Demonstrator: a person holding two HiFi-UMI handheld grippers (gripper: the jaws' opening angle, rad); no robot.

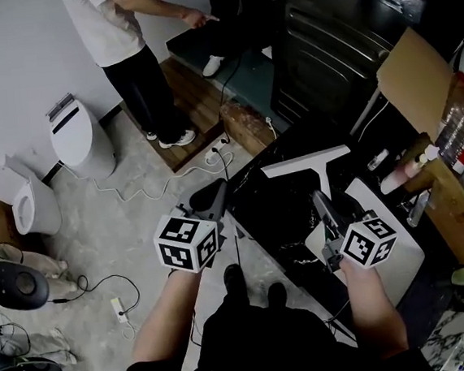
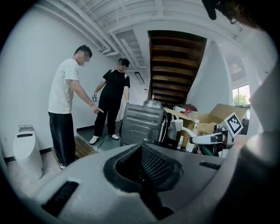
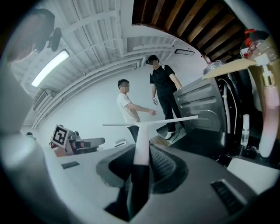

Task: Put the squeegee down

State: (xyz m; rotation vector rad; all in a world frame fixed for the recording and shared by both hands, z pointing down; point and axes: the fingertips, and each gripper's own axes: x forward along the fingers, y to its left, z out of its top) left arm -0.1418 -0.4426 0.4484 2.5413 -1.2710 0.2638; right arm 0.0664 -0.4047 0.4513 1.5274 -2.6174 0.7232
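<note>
One squeegee [image 1: 309,162] is gripped by its handle in the closed jaws of the right gripper [image 1: 324,204], at centre frame above the black tabletop [image 1: 277,209]. The handle is aligned with the jaws, and the blade is set crosswise ahead. The left gripper [image 1: 213,195], left of centre, is closed on nothing.

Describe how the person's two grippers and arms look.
Both the left gripper and right gripper are dark grey, tapering to black mesh-textured pads. Each carries a white cube printed with black square markers. Forearms are bare; clothing is black.
</note>
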